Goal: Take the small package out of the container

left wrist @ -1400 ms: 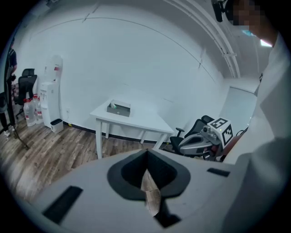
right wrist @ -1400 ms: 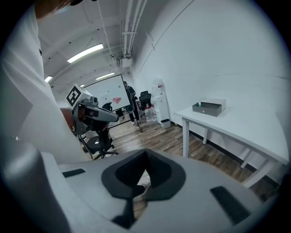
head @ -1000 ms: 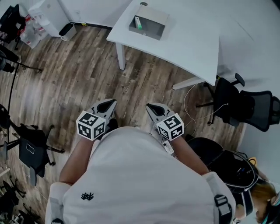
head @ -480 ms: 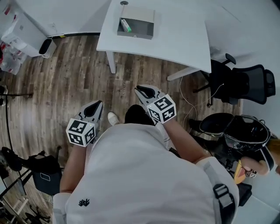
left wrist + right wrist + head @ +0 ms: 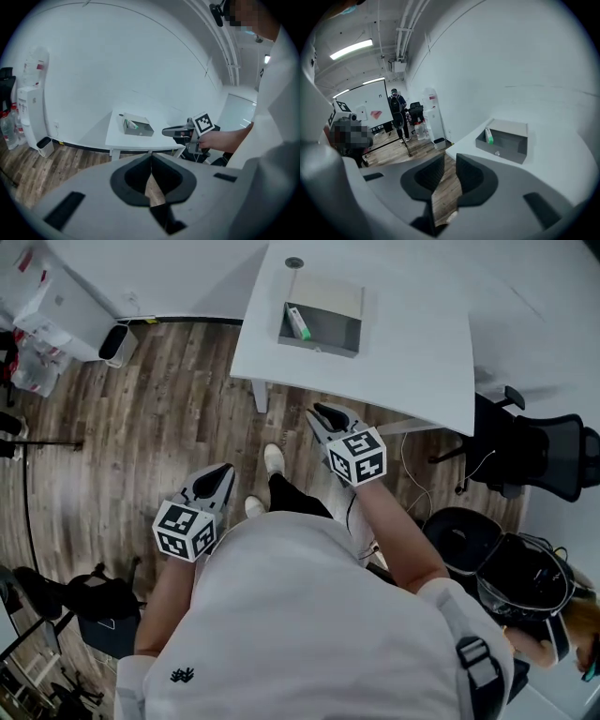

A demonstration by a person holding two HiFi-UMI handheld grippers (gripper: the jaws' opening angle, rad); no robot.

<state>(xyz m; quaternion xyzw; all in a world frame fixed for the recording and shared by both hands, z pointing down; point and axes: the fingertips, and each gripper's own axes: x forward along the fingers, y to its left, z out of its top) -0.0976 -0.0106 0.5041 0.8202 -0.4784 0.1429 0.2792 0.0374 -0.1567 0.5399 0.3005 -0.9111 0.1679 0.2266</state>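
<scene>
While the small package (image 5: 298,322), white with a green end and print too small to read, lies inside the grey container (image 5: 323,337) by its left wall, both grippers hang short of the container; container on white table (image 5: 412,343); wood-plank floor (image 5: 159,409) below; left gripper (image 5: 225,471) jaws together, empty; right gripper (image 5: 322,412) jaws opening, narrow gap, nothing between; black office chair (image 5: 539,460) well right of the container.

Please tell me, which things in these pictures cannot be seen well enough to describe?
- Print on the small package: too small in every view.
- Floor of the container: in the right gripper view, the front wall hides much of it.
- Small round thing on the table, beyond the container: too small in the head view to name.
- Far side of the table: cut off by the top edge of the head view.
</scene>
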